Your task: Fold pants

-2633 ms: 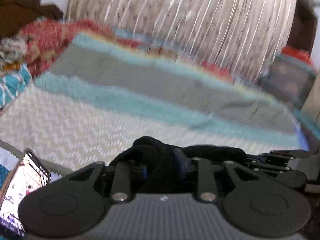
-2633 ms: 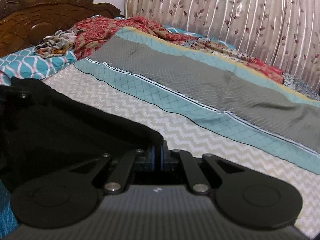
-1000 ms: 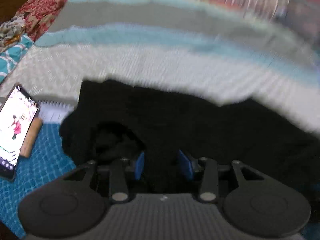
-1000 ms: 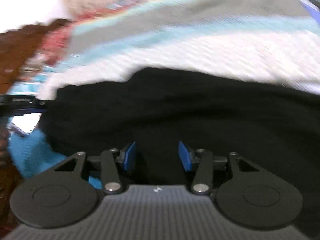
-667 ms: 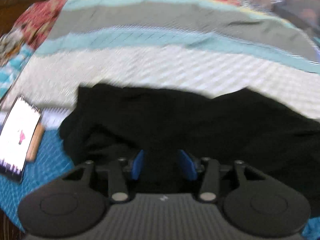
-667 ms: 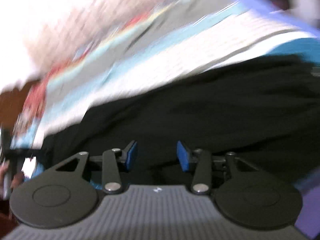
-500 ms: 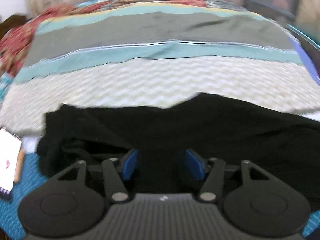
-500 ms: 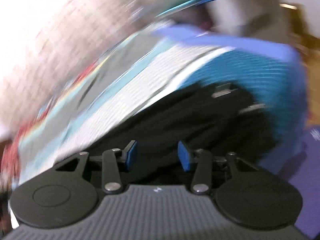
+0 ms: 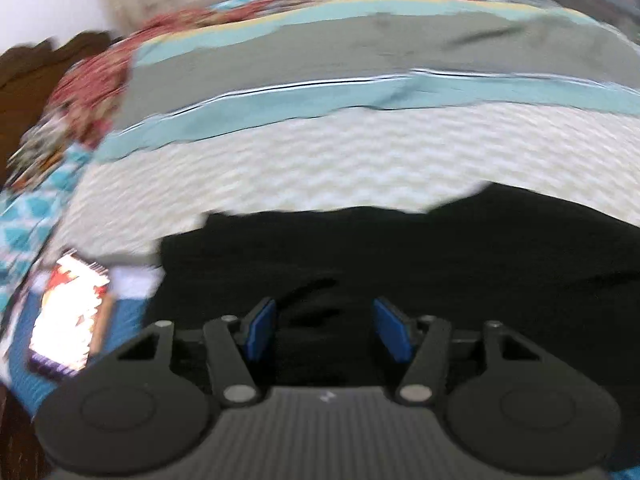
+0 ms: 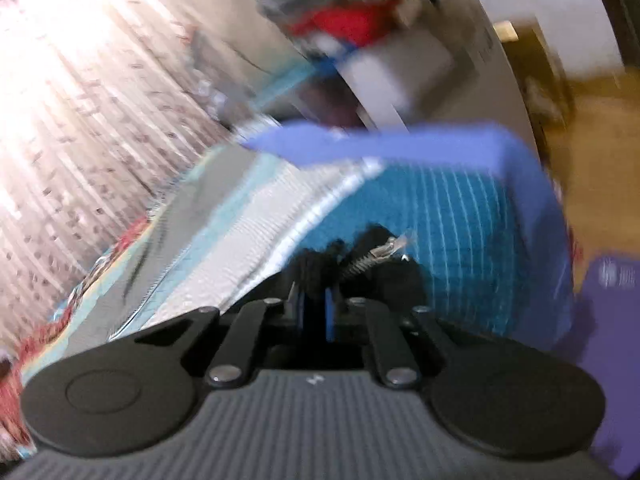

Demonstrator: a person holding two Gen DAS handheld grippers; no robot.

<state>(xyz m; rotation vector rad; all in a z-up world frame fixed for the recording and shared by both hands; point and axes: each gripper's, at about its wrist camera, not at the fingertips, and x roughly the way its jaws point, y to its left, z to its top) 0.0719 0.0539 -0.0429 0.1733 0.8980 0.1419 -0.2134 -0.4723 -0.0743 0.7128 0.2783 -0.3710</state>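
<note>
Black fabric pants [image 9: 400,264] lie spread on the striped chevron-patterned bedspread [image 9: 320,160]. Left gripper [image 9: 326,330] hovers over them, blue pads parted, holding nothing. Right gripper [image 10: 314,308] is clenched on a bunched edge of the pants near the bed's corner. A lit phone [image 9: 70,324] lies left.

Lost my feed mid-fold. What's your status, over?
Left gripper open over black pants lying on bed. Right gripper shut on pants edge. Lit phone beside pants, left.

no legible text or labels
</note>
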